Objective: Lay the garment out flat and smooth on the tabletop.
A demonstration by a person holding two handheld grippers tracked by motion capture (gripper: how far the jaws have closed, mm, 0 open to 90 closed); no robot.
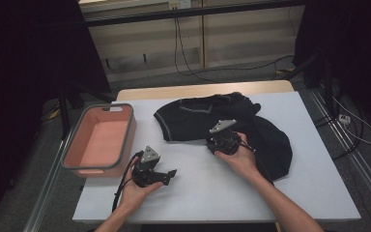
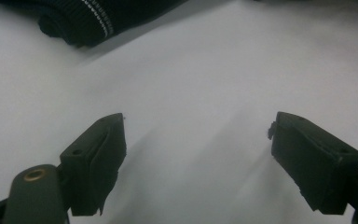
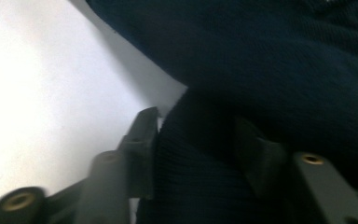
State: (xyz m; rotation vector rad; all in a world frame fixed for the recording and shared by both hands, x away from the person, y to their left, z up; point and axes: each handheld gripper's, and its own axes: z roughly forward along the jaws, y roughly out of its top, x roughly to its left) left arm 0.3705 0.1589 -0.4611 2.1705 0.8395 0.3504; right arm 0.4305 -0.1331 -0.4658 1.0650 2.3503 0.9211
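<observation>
A white-topped table (image 1: 212, 188) stands in a dim room, with cables trailing over the grey floor behind it and dark curtains at both sides. A salmon-pink basket (image 1: 125, 140) with a grey rim sits at the table's left edge. A black knit garment (image 1: 193, 121) with thin pale stripes at its ribbed trims lies spread over the far and right parts of the table top, well apart from the basket. The right claw (image 1: 217, 140), held in the person's right hand (image 1: 241, 157), is down on the near edge of the garment where it meets the bare table. In the right gripper view a thick fold of the dark knit (image 3: 200, 172) fills the gap between the two jaws, which stand partly parted around it; the picture is blurred, and I cannot tell whether the pads press on the cloth. The left claw (image 1: 170, 175), in the left hand (image 1: 137, 191), is near the table's front, just right of the basket and pointing toward the right. Its jaws stand wide apart with nothing between them, above bare white table (image 2: 191, 93), and a ribbed, striped cuff (image 2: 88, 21) of the garment lies farther off at the top of the left gripper view
</observation>
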